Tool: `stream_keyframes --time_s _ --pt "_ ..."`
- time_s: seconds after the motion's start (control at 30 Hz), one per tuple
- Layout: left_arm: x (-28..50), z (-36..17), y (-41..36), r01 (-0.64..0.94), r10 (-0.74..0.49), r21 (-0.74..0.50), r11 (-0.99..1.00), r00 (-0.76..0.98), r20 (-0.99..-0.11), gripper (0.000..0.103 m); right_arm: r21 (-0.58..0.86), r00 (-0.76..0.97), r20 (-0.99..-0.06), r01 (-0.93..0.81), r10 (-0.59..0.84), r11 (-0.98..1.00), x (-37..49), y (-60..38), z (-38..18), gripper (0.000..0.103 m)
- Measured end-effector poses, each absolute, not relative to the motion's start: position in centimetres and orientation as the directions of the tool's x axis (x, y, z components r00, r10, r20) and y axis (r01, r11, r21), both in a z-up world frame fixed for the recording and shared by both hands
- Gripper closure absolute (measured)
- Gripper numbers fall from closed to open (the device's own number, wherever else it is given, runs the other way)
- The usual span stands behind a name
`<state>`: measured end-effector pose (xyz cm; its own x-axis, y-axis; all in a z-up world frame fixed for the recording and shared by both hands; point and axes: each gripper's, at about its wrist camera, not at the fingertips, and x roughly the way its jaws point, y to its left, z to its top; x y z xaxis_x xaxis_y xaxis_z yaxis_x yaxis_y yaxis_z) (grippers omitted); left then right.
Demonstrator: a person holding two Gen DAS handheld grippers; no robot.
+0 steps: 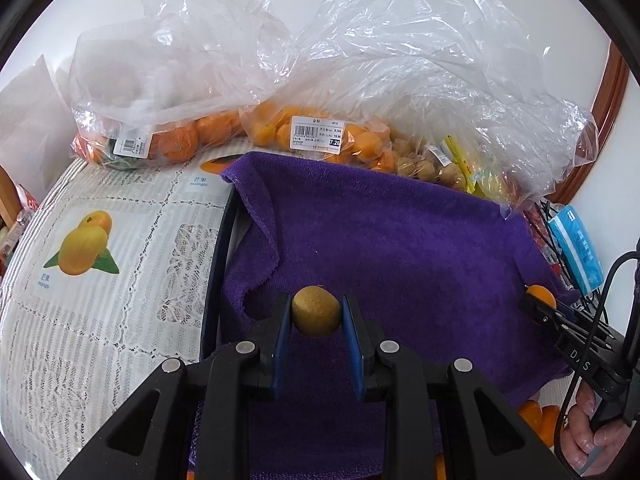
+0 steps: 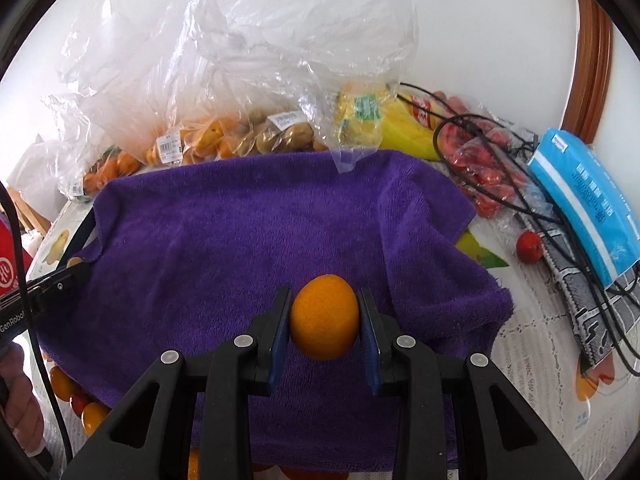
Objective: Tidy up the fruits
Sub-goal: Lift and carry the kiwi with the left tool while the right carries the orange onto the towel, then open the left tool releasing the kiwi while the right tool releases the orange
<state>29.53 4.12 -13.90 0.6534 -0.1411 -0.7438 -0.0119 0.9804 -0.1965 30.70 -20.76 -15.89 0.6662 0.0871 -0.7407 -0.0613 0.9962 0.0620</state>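
Left wrist view, left to right: tablecloth (image 1: 120, 280) with a printed mango at mid left; bagged oranges (image 1: 180, 140) at upper left; bagged kumquats (image 1: 360, 140) at upper centre. Purple towel (image 1: 400, 240) across the middle. At lower centre, left gripper (image 1: 316, 316) clamped on a brownish-green fruit (image 1: 316, 312), held over the towel. At right edge, right gripper (image 1: 538, 304) pinching an orange fruit (image 1: 542, 294), a hand (image 1: 588, 432) below it.

Right wrist view, left to right: left gripper (image 2: 76, 266) at mid left edge over the towel's (image 2: 260, 220) corner; loose oranges (image 2: 92, 416) at lower left. At lower centre, right gripper (image 2: 324, 320) clamped on the orange fruit (image 2: 324, 320) above the towel. Red fruit (image 2: 529, 247) and blue pack (image 2: 584, 200) at right.
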Motion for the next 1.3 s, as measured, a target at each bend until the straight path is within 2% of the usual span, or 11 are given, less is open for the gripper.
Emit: stream_keyframes --time_s 0.47,0.77,0.83,0.93,1.07,1.17,1.3 --pt "29.6 -14.4 3.7 0.006 -0.136 -0.172 0.985 0.637 -0.759 0.079 0.056 0.649 -0.757 -0.059 0.081 0.997 30.8 -21.0 -16.4 0.071" --pt "29.5 -14.4 3.8 0.011 -0.145 -0.179 0.984 0.637 -0.757 0.079 0.044 0.689 -0.72 -0.075 0.084 0.996 30.1 -20.8 -15.4 0.068" --pt "29.5 -14.3 3.8 0.014 -0.154 -0.188 0.982 0.637 -0.755 0.079 0.046 0.698 -0.71 -0.081 0.089 0.996 29.9 -20.7 -15.1 0.062" --pt "29.5 -14.2 3.9 0.007 -0.153 -0.193 0.981 0.64 -0.753 0.072 0.048 0.708 -0.7 -0.075 0.087 0.996 29.7 -20.7 -14.9 0.049" --pt "29.5 -14.1 4.0 0.004 -0.157 -0.2 0.98 0.636 -0.756 0.07 0.033 0.712 -0.699 -0.065 0.07 0.997 29.7 -20.6 -14.7 0.047" --pt "29.4 -13.9 4.1 -0.002 -0.152 -0.2 0.98 0.644 -0.75 0.056 0.032 0.715 -0.696 -0.052 0.06 0.998 29.7 -20.6 -14.5 0.039" --pt "29.1 -13.5 4.0 0.0 -0.143 -0.19 0.982 0.656 -0.741 0.055 0.017 0.731 -0.682 -0.026 0.031 1.0 29.4 -20.9 -14.2 0.039"
